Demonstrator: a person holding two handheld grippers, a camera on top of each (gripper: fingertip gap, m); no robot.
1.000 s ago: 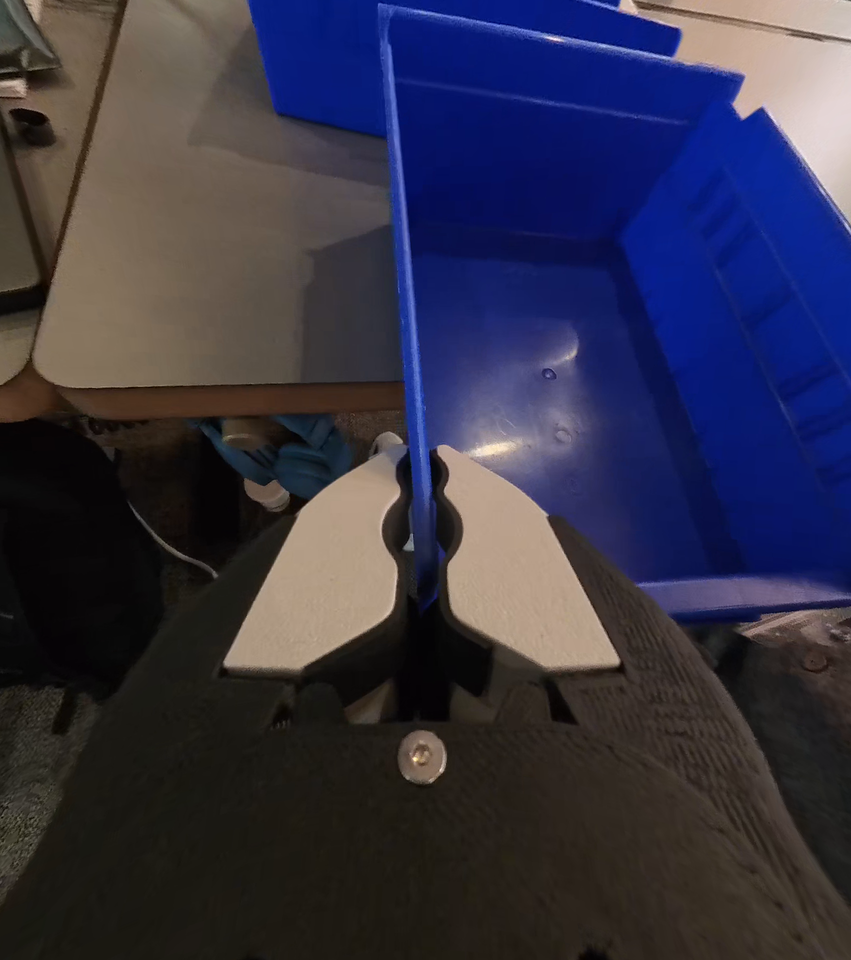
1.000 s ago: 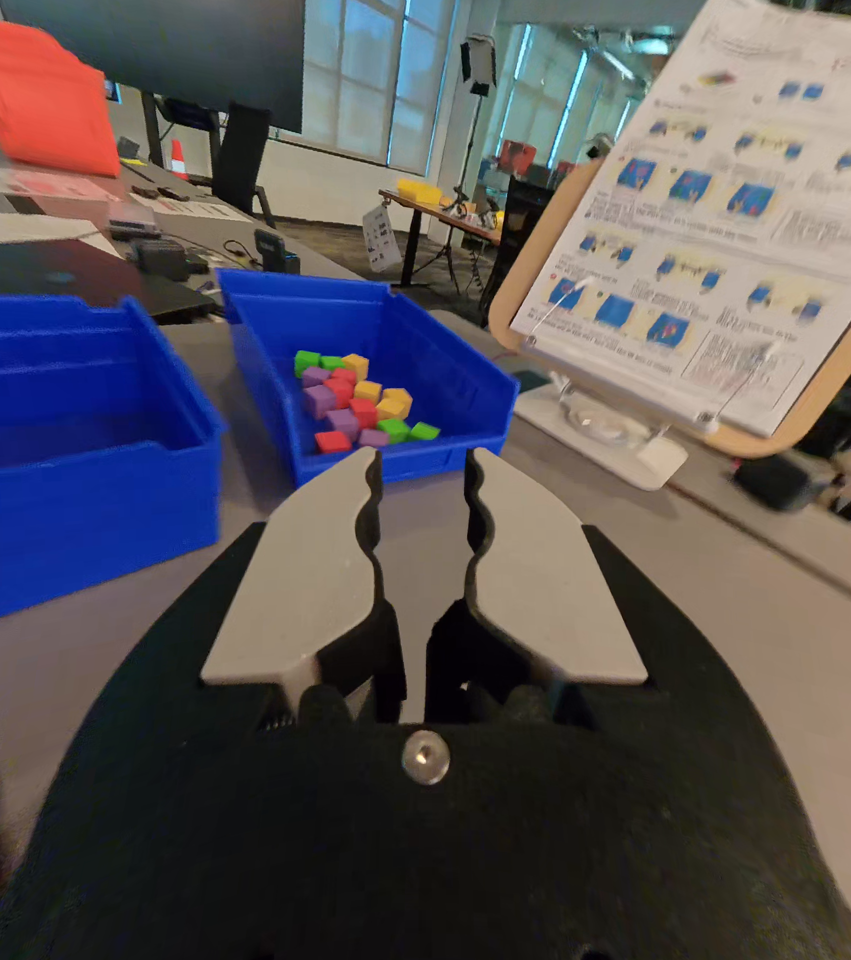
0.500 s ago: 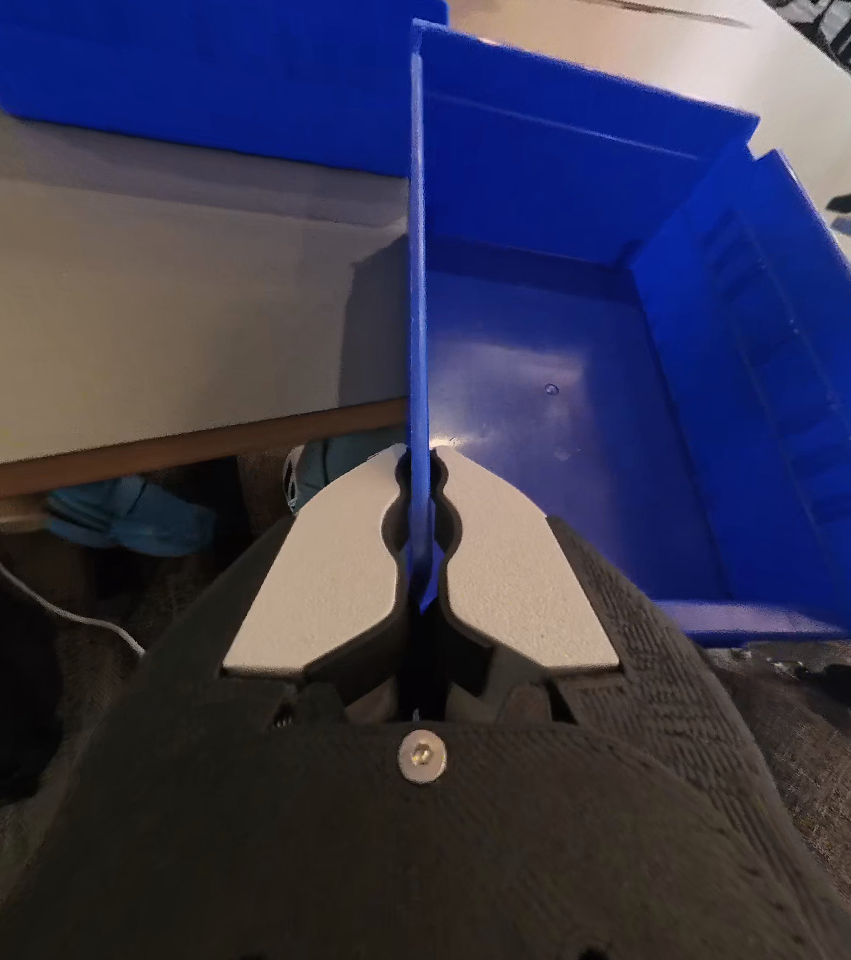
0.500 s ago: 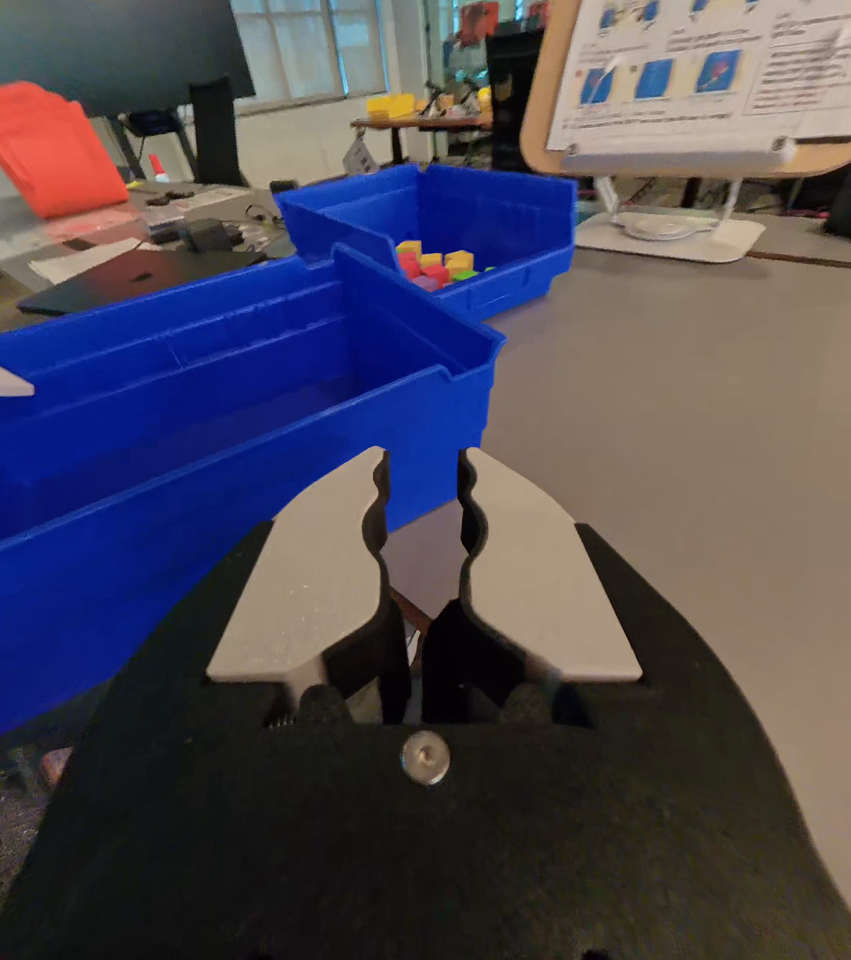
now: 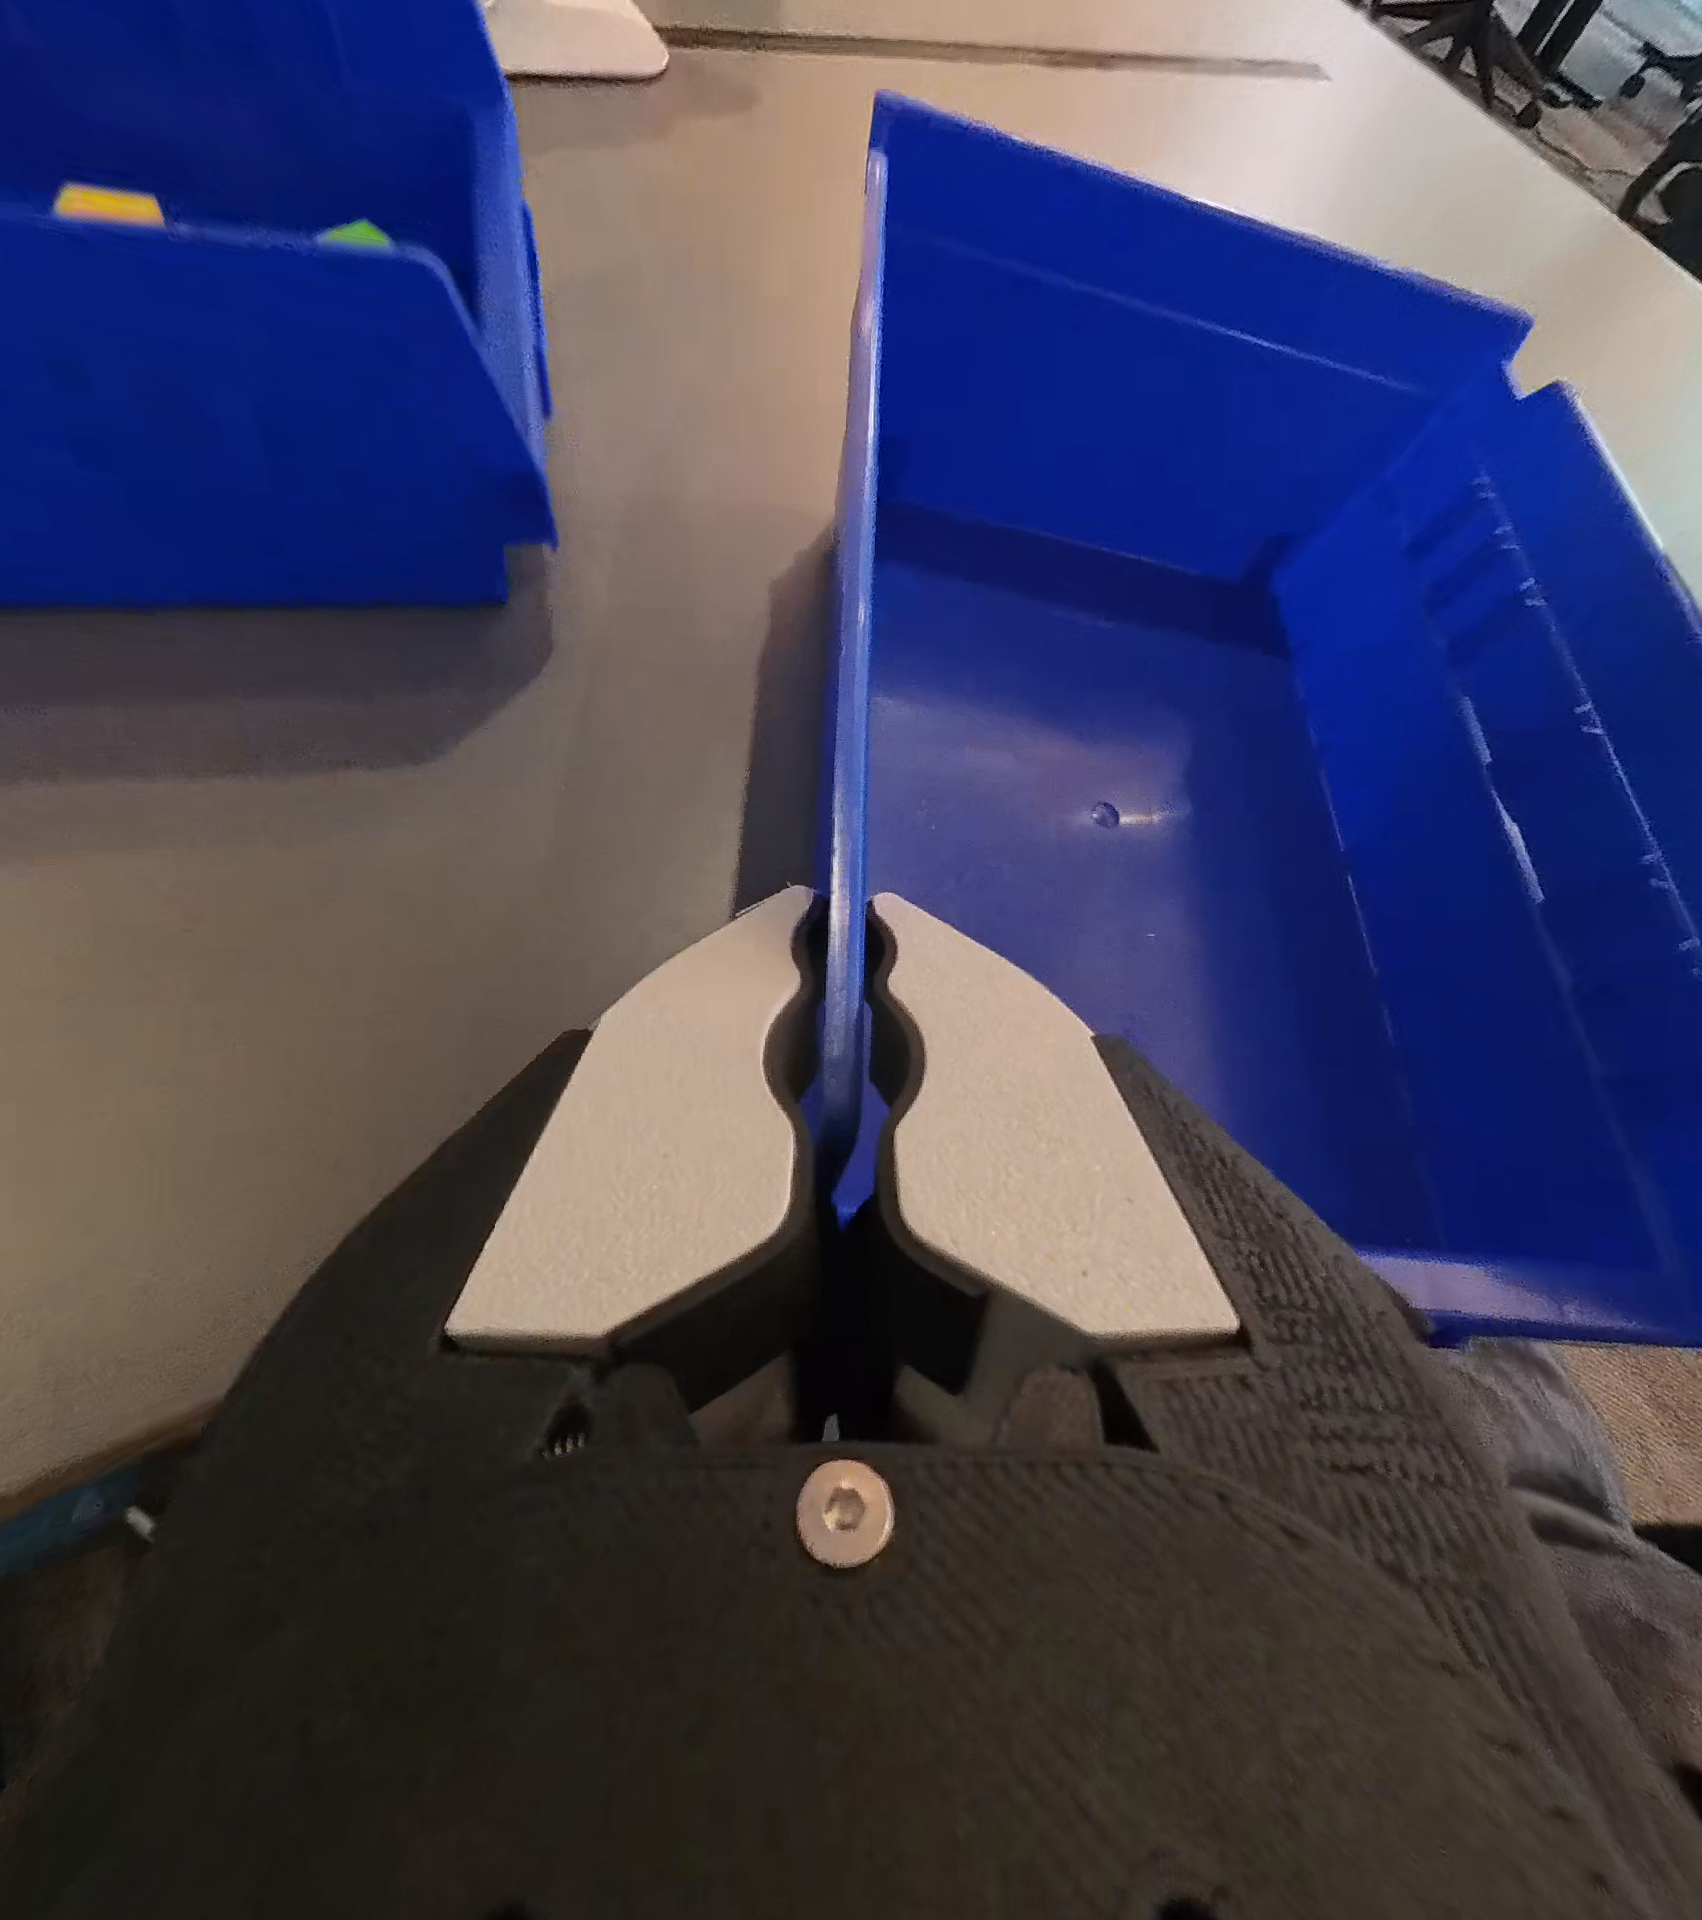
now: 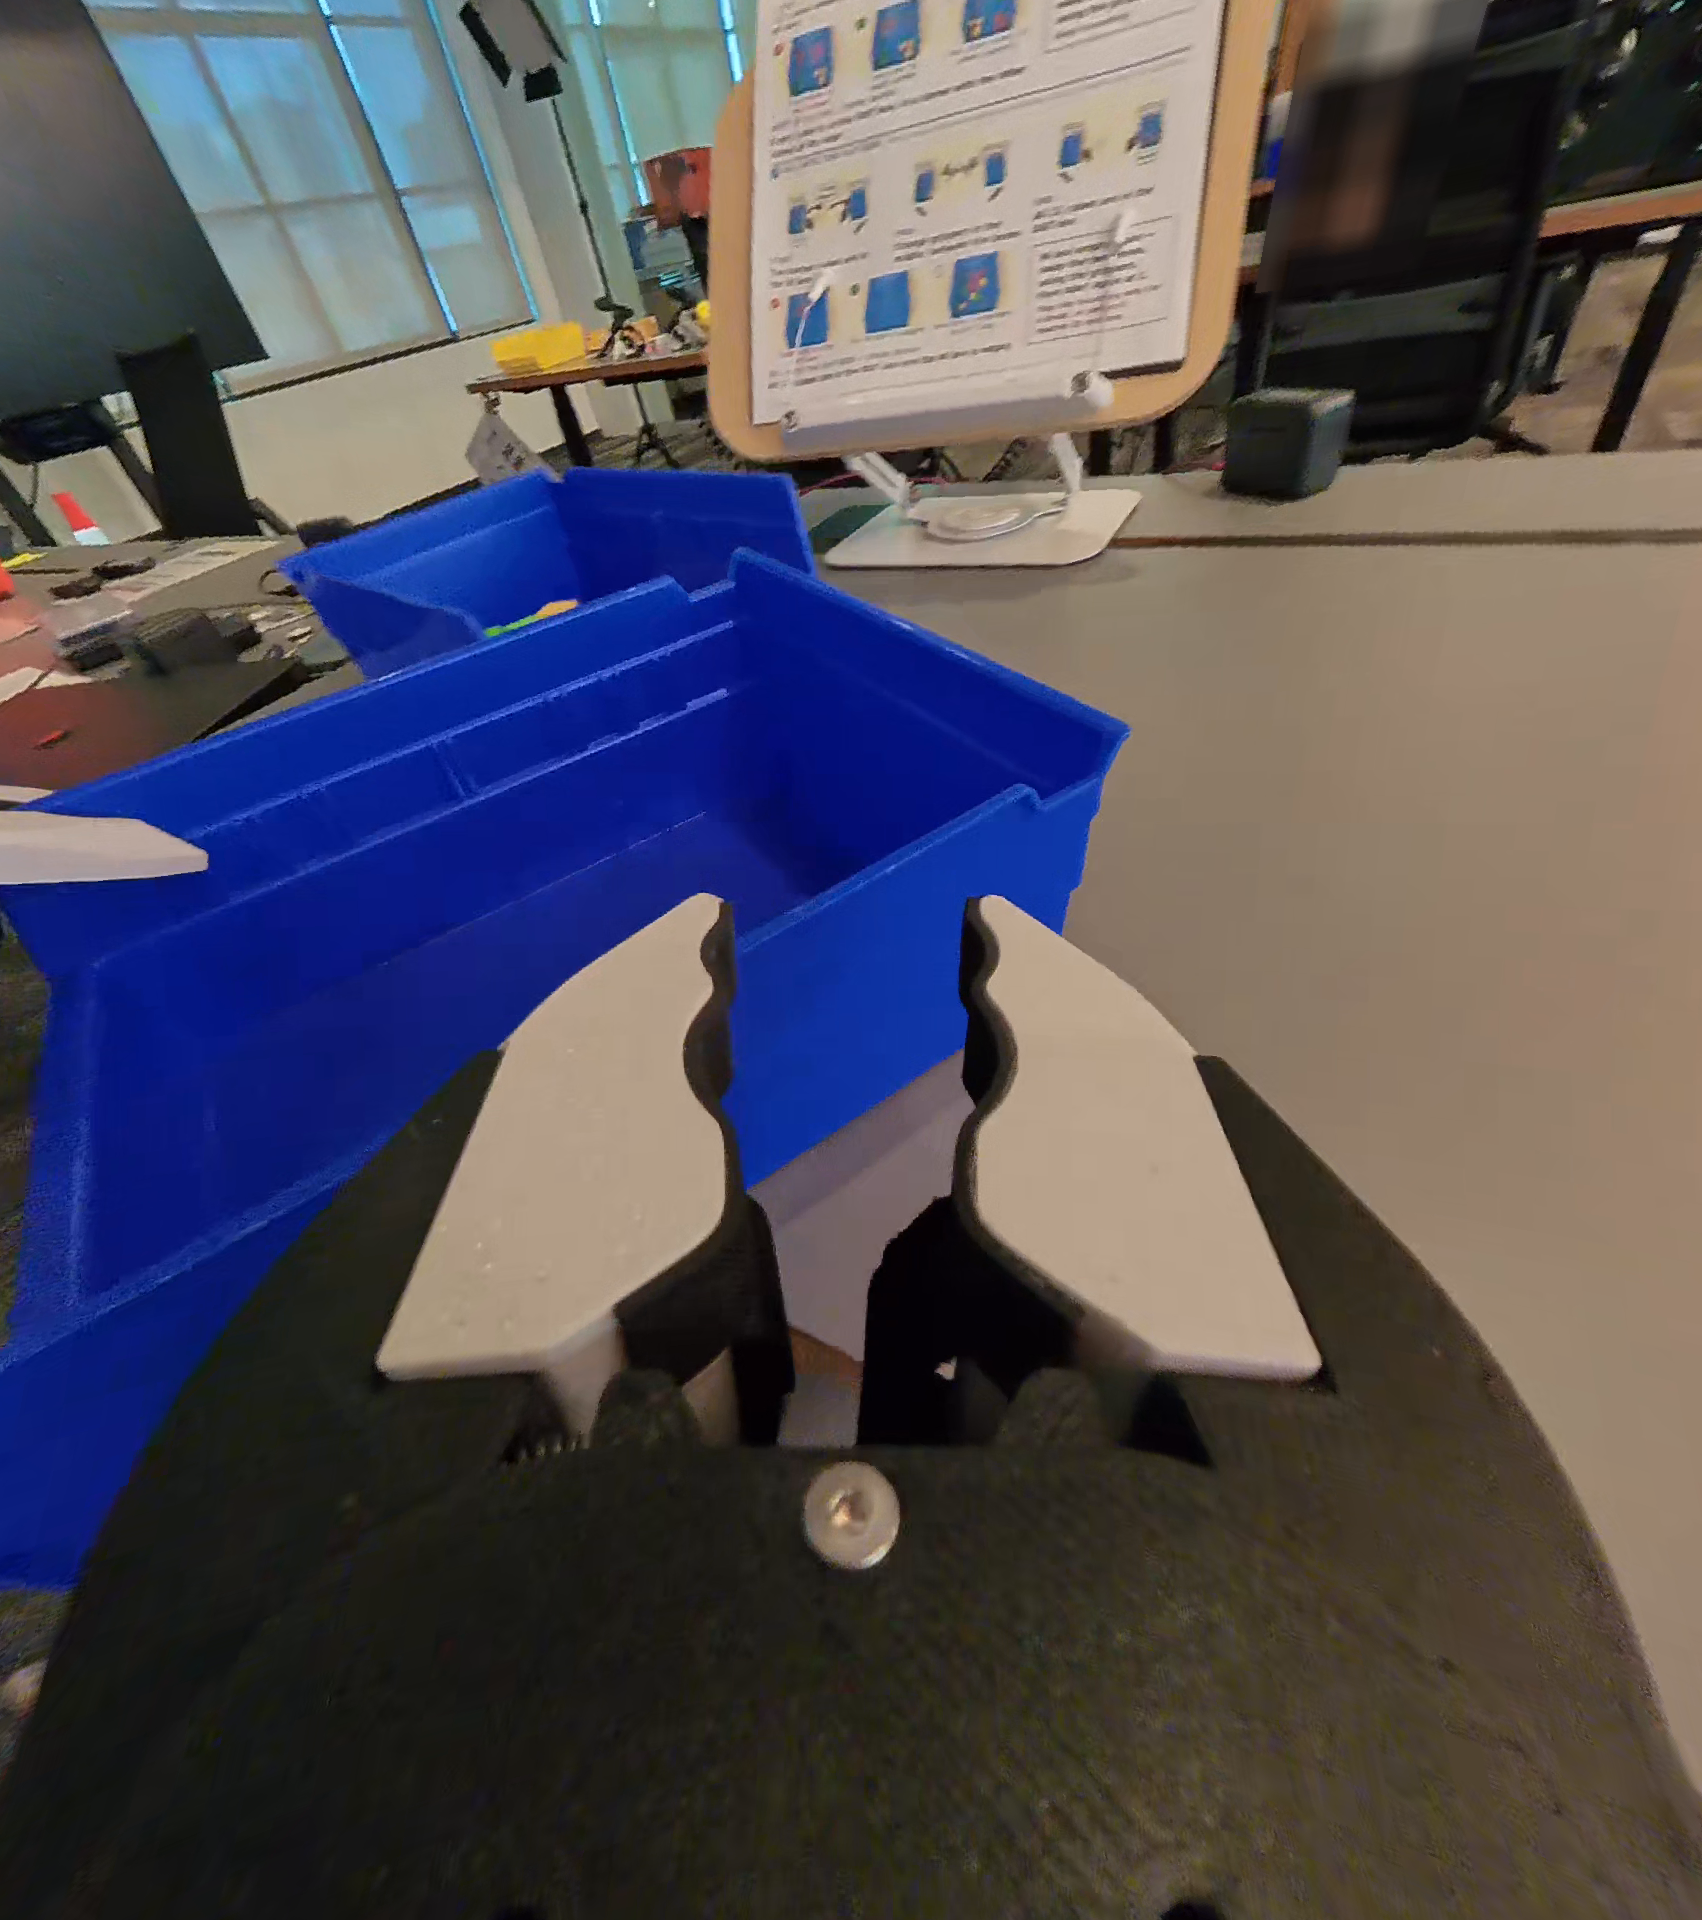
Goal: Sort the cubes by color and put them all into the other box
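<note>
Left gripper [image 5: 842,1049] clamps the empty blue bin's [image 5: 1190,831] left wall, bin running far-right. Right gripper [image 6: 842,1049] unclenched, hovering by its near wall.

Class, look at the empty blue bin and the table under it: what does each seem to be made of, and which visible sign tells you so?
Empty blue bin: probably moulded plastic with a slight gloss; thin walls, moulded ribs, soft highlights on the floor.
Table: matt grey top, likely laminate over wood; a brown edge shows at its rim, though that is uncertain.

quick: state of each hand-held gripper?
Left hand-held gripper: shut on the empty blue bin side wall.
Right hand-held gripper: open, holding nothing.
</note>
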